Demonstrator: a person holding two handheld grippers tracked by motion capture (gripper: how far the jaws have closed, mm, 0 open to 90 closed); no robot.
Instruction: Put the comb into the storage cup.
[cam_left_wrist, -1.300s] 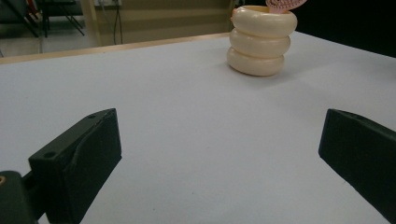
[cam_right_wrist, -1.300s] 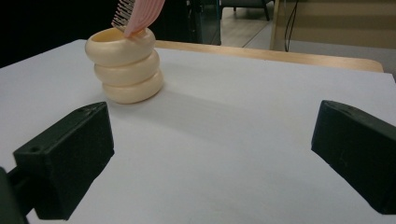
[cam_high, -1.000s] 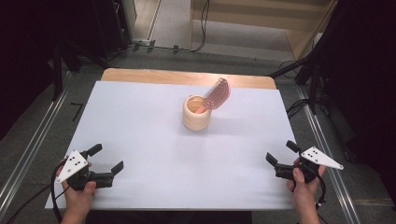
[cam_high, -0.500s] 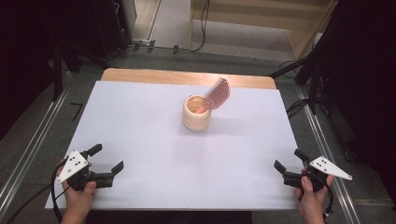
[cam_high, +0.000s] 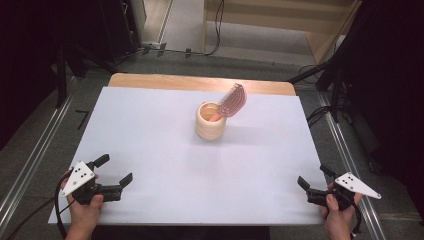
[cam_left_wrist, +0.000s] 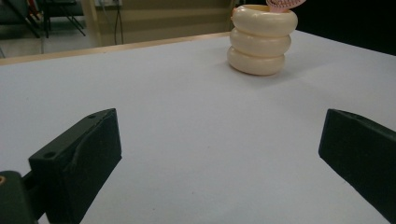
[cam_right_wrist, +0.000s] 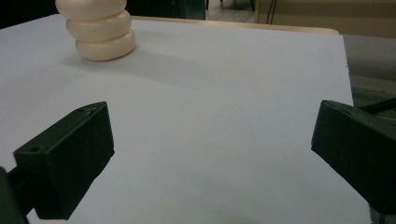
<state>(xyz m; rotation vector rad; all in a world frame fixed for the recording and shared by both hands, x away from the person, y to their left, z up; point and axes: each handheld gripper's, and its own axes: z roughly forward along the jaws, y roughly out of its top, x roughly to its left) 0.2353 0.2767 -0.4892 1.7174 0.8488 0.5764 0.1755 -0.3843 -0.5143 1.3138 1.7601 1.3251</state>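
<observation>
A white sheet (cam_high: 150, 135) is covering the wooden table (cam_high: 200, 82) in a dim workroom, cables trailing on the floor along the top of the frame. Just above the centre of the high view, a cream ribbed holder (cam_high: 210, 120) is standing upright, and a pink hairbrush (cam_high: 231, 101) is leaning out of it toward the upper right, its handle sunk inside. The brush is looking light and stiff, likely plastic; its bristled head would be giving an uneven hold, so the neck just above the holder's rim seems the better place to pinch. The holder appears smooth and rounded, likely to slide or tip if the brush is dragged sideways. At the lower left of the frame, the left gripper (cam_high: 114, 174) is resting low over the sheet with its jaws spread wide and empty; at the lower right, the right gripper (cam_high: 315, 176) is doing likewise, both well apart from the holder.
</observation>
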